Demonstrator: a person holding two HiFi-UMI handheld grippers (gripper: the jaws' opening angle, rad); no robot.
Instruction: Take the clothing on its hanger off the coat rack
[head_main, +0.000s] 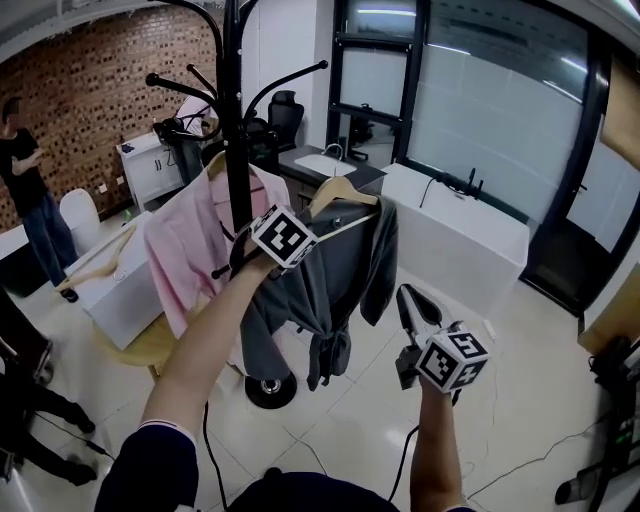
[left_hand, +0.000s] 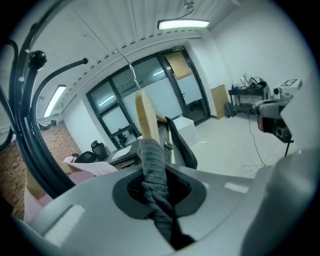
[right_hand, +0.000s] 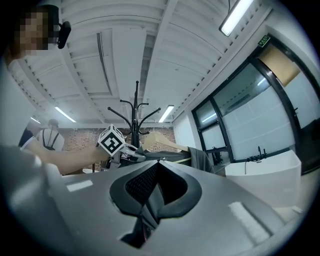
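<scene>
A grey garment (head_main: 330, 290) hangs on a wooden hanger (head_main: 345, 190) beside the black coat rack (head_main: 237, 150). My left gripper (head_main: 312, 232) is at the garment's near shoulder, just right of the pole. In the left gripper view that gripper (left_hand: 152, 167) is shut on a bunched fold of the grey fabric (left_hand: 150, 155), with the hanger (left_hand: 146, 117) and its wire hook rising behind. My right gripper (head_main: 405, 292) is held lower right of the garment, pointing up, apart from it and shut on nothing. In the right gripper view its jaws (right_hand: 155, 182) meet, and the hanger (right_hand: 160, 142) is ahead.
A pink shirt (head_main: 185, 250) hangs on the rack's left side. A white box (head_main: 130, 290) carrying a spare hanger sits on a wooden table at the left. A white counter (head_main: 460, 240) stands behind on the right. A person (head_main: 30, 190) stands far left. Cables trail over the tiled floor.
</scene>
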